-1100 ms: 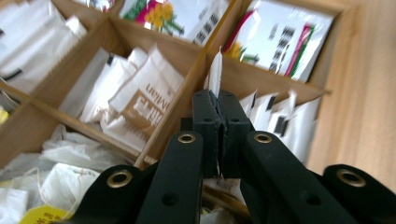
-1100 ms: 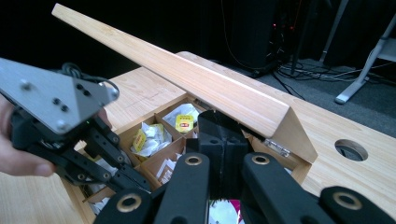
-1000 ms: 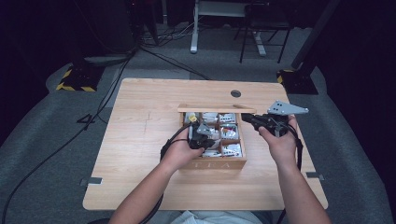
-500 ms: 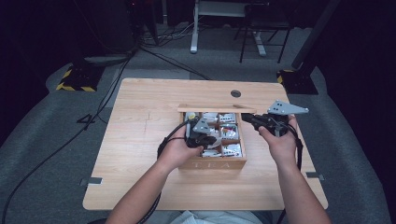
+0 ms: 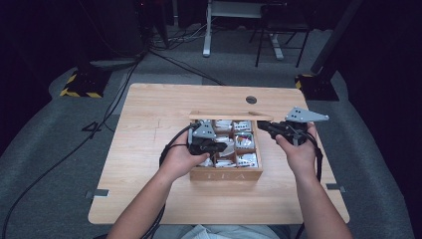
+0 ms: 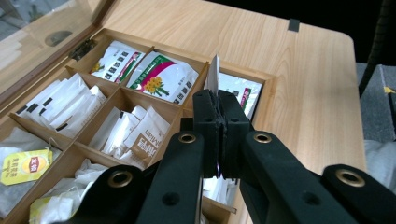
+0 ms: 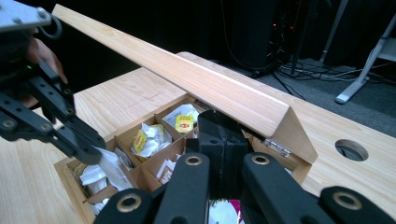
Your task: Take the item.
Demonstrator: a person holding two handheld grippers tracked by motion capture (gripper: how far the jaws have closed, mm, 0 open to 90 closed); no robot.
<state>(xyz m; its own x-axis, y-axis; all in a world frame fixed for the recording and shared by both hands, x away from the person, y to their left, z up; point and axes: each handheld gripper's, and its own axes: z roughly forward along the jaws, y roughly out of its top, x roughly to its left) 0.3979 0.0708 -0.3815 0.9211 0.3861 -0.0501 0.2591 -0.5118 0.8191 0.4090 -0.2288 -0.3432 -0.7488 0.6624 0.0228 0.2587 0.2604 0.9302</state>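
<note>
At the left of the high view, the left gripper [image 5: 219, 147] hangs over the open, compartmented pale wooden tea box [image 5: 226, 174], its black jaws pinching a thin, flat white sachet [image 6: 214, 77] on edge above the box's near compartments; that slick packet could slip or crumple if the pinch loosens or it catches a thin wooden divider [image 6: 119, 91]. To the right, the right gripper [image 5: 263, 126], jaws pressed together on nothing I can make out, sits beside the box's raised, hinged wooden lid [image 7: 177, 77], which a nudge could tip shut.
</note>
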